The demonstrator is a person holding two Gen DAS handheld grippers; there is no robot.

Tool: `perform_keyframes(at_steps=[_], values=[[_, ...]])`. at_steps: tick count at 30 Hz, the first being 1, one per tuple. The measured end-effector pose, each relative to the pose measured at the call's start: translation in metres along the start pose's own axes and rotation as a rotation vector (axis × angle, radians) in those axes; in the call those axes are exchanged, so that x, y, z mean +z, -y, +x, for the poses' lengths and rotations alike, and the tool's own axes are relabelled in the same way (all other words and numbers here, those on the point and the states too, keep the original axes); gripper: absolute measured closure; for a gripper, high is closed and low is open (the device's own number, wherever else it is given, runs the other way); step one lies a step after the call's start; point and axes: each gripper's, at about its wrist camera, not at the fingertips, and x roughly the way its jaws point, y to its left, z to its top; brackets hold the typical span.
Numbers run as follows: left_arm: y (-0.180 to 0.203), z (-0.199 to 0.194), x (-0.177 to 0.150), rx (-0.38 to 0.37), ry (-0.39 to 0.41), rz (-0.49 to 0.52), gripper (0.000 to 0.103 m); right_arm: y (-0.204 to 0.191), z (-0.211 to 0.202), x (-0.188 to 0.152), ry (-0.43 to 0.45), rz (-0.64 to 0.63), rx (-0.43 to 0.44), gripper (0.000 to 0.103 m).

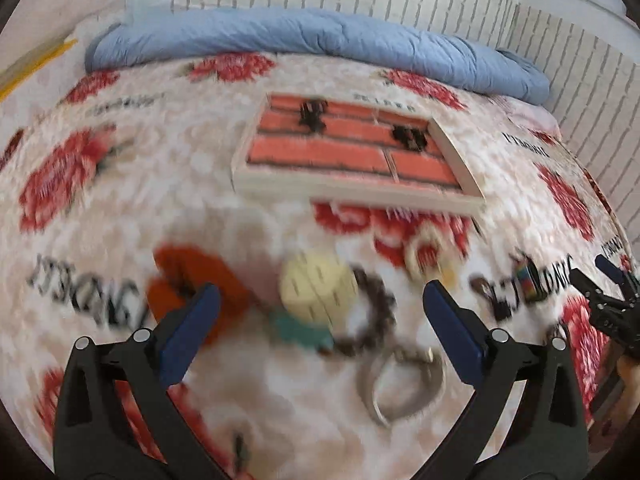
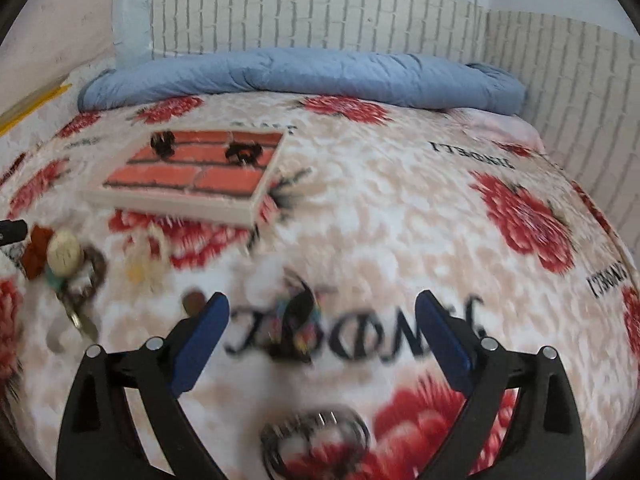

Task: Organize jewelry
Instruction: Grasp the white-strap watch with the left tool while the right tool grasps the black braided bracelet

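Observation:
A brick-patterned tray lies on the floral blanket with two dark pieces in it; it also shows in the right wrist view. My left gripper is open above a cream round piece, a teal piece, an orange scrunchie, a dark beaded bracelet and a silver bangle. My right gripper is open above a multicoloured piece. A dark coiled bracelet lies near the lower edge.
A blue quilt is rolled along the back, against a white brick-pattern wall. A cream ring lies before the tray. The right gripper shows at the left view's right edge. Both views are motion-blurred.

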Motion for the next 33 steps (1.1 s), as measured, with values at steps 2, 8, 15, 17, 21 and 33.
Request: perform_keyframes(at_steps=[2, 8, 15, 17, 21, 33], values=[[0.004, 0.000, -0.017, 0.011, -0.001, 0.000, 0.005, 0.005, -0.005, -0.017, 0.003, 0.009, -0.027, 0.011], [0.016, 0.012, -0.054, 0.075, -0.003, 0.033, 0.005, 0.019, -0.011, -0.052, -0.013, 0.057, -0.031, 0.011], [0.011, 0.027, -0.074, 0.103, -0.021, 0.041, 0.005, 0.026, -0.006, -0.078, -0.051, 0.052, -0.042, 0.011], [0.013, 0.029, -0.076, 0.094, -0.024, 0.043, 0.005, 0.032, -0.005, -0.078, -0.054, 0.080, -0.029, 0.011], [0.015, 0.033, -0.078, 0.095, -0.026, 0.057, 0.005, 0.039, 0.000, -0.081, -0.078, 0.112, -0.030, 0.011], [0.020, 0.047, -0.075, 0.081, -0.054, 0.060, 0.011, 0.031, 0.013, -0.084, -0.132, 0.081, -0.061, 0.012]])
